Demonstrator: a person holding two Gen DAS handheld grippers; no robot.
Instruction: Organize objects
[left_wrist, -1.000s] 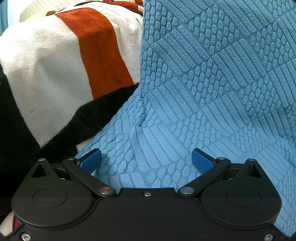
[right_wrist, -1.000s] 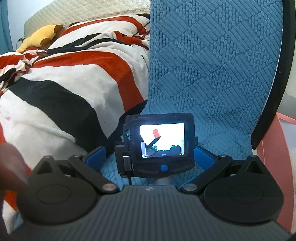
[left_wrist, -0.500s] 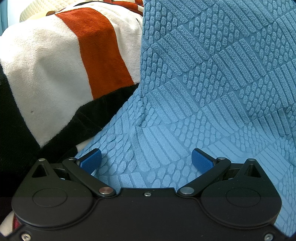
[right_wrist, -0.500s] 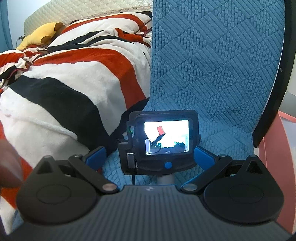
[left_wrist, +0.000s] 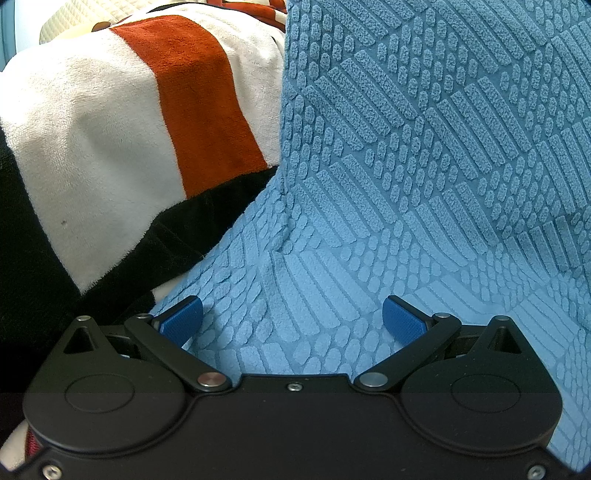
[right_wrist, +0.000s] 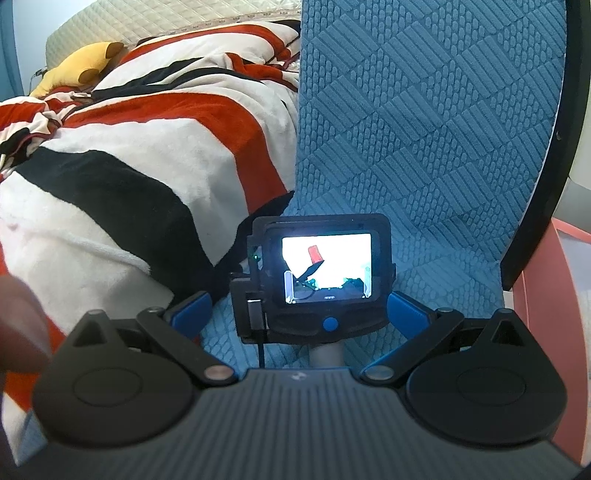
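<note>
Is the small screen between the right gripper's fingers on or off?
On. The screen glows bright white and shows a red shape, framed by its dark camera body.

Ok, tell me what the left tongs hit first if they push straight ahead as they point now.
The left tongs, open and holding nothing, would most likely press straight into the blue textured cloth, which fills the view ahead and already lies between the fingers. The striped blanket sits off to the left, out of line.

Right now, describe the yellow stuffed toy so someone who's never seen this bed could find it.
Start at the bed's quilted cream headboard in the right wrist view. At its foot, beyond the red, white and black striped blanket, lies the yellow plush toy. It is the only yellow thing, with dark brown tips.
</note>
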